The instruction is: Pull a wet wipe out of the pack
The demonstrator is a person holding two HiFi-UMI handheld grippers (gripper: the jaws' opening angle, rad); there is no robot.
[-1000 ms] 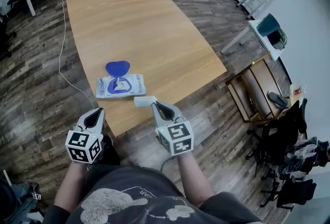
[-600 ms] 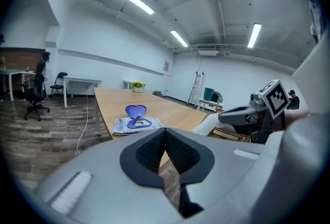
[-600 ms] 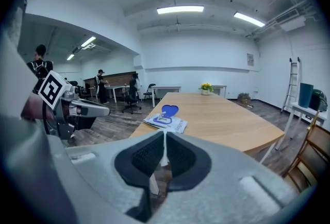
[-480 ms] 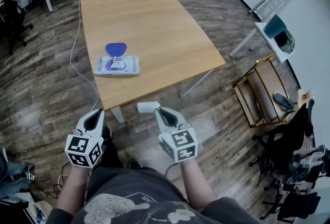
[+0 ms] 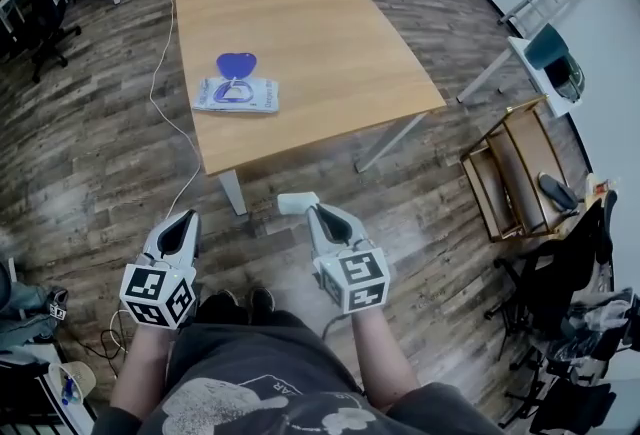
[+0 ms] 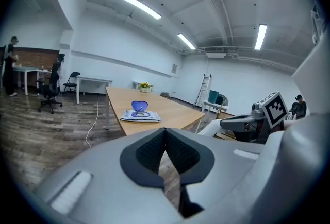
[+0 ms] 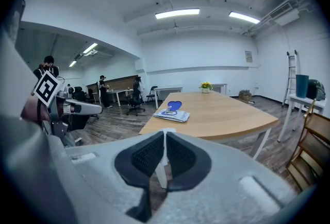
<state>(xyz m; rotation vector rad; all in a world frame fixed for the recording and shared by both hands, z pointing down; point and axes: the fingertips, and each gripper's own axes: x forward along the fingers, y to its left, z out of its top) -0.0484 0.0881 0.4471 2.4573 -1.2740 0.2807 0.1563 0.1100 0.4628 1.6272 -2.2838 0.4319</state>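
Head view, progress: we judged the pull itself done; a white wet wipe [image 5: 296, 203] sat at the tip of the right gripper [image 5: 316, 212], out over the wood floor [image 5: 440, 183] and well apart from its pack; at most the flap was left to shut, which the task did not ask for.
Head view, wet wipe pack [image 5: 236, 95]: it lay flat on the wooden table [image 5: 320, 33], near the near-left corner; its long axis ran across the picture, roughly along the table's near edge; the blue flap lid [image 5: 236, 65] stood open on the far side, pointing away from us.
Head view, wet wipe: its long axis lay across the picture, sticking out leftward from the jaw tips.
Head view, left gripper [image 5: 186, 219]: we held it low beside the right one; nothing showed at its tip.
Left gripper view, jaws: the pads were pressed together with nothing between them; only floor showed below the seam.
Left gripper view, pack [image 6: 140, 116]: it sat well ahead on the table's near end; the raised lid showed us its rounded blue face.
Right gripper view, jaws: the pads were closed; a thin white sliver ran along the seam; we took it for the pinched wipe seen edge-on, though we could not separate it from the white table leg behind.
Right gripper view, pack [image 7: 171, 114]: it lay by the table's near-left corner, lid up at its far side.
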